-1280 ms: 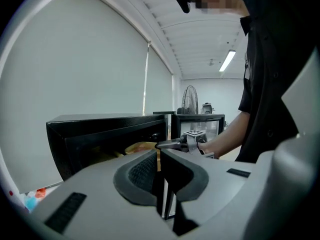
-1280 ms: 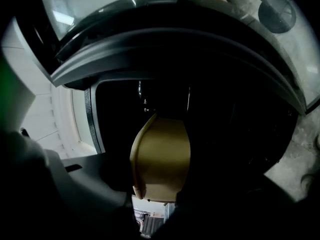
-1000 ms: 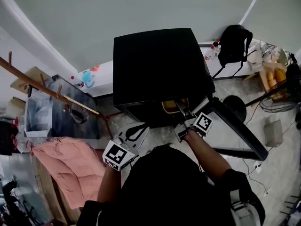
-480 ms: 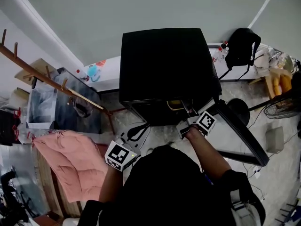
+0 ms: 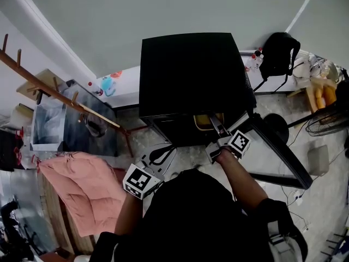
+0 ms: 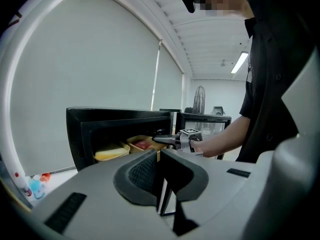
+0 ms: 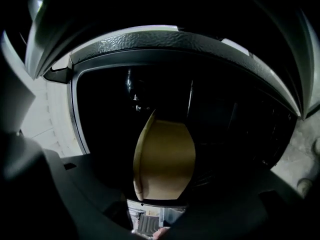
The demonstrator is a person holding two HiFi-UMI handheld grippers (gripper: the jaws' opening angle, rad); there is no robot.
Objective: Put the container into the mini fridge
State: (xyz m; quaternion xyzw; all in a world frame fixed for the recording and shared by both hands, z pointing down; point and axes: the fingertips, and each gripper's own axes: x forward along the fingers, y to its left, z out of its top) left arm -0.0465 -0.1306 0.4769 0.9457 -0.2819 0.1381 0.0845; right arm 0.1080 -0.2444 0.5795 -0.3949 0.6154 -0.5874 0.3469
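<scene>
Nearest the person, the left gripper (image 6: 159,156) hangs low in front of the body, well short of the mini fridge (image 5: 191,72); its fingers are pressed together with nothing between them. Further forward, the right gripper (image 5: 214,125) reaches level into the fridge's front opening, the forearm (image 5: 240,176) stretched out behind it; its fingers have just been opening and now stand wide apart. The tan container (image 7: 165,159) lies between them and seems free of their grip, though the dark cavity hides the exact gaps.

The container sits inside the fridge, just past the front edge of the cavity, on the side nearer the open door (image 5: 275,152). In the left gripper view a second yellow tub (image 6: 111,153) rests beside it, toward the far side of the opening. The door swings out to the person's right; the fridge itself is a black box standing on the pale floor (image 5: 188,154).

To the left a pink quilt (image 5: 82,192) lies spread out; beyond it a wooden coat rack (image 5: 54,91) slants across. Farthest off, past the fridge's right rear corner, a black backpack (image 5: 277,51) stands by the wall.
</scene>
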